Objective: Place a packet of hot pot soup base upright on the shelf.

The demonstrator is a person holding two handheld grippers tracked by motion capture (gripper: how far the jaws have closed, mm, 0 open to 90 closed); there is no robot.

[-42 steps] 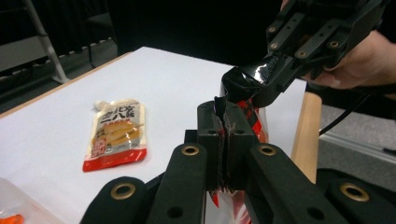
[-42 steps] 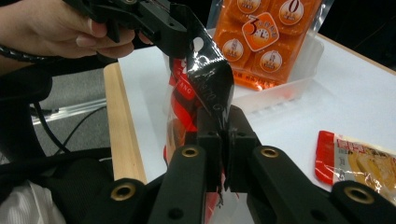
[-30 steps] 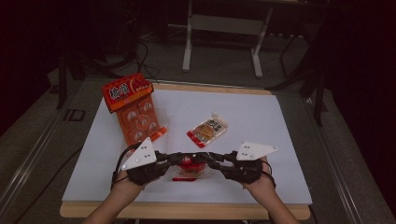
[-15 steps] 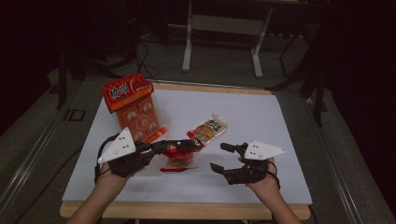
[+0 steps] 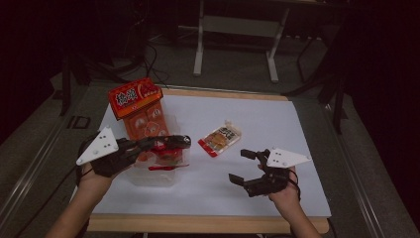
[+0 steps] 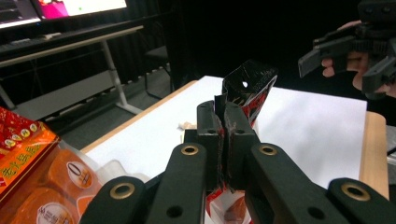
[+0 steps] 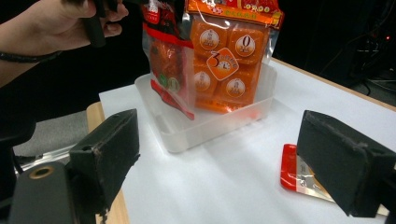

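I hold left gripper (image 5: 171, 143) jaws clamped on snack pouch (image 7: 169, 65) top seam, left of frame | pouch: light, limp, slippery film | right gripper (image 5: 243, 166) jaws just opened wide, empty.

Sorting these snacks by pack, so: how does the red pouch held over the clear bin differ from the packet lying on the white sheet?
The red pouch hangs upright, pinched at its top by the left tool; the small packet lies flat, untouched. The pouch is over the clear bin; the packet lies outside it on the sheet. Both have red edging and a clear window.
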